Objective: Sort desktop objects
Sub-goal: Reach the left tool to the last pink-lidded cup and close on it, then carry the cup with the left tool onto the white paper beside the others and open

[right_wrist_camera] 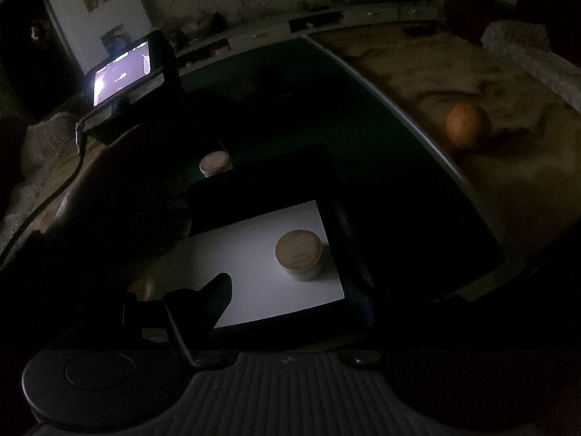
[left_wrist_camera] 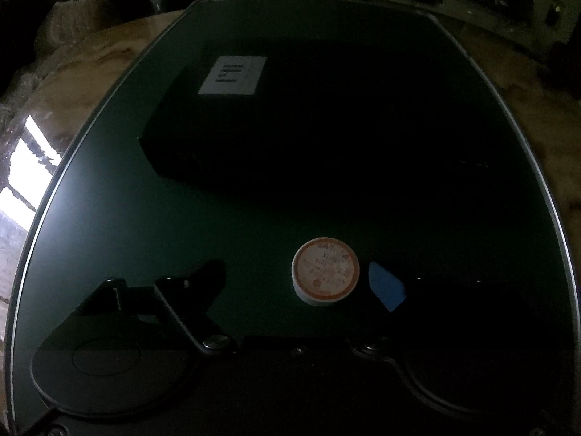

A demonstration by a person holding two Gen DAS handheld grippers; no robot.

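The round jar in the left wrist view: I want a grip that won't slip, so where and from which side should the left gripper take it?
Grip the jar by its short curved side wall, below the labelled lid, coming steeply from above with one finger on either side. It stands upright on the green mat, already between the left gripper's fingers, with nothing crowding it.

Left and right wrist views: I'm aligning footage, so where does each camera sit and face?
Left wrist: on the left gripper, looking down at a round jar on the green mat; both fingers show.
Right wrist: on the right gripper, looking down into a white-lined box; one finger and the person's left hand show.
Shared: the mat, probably the jar.
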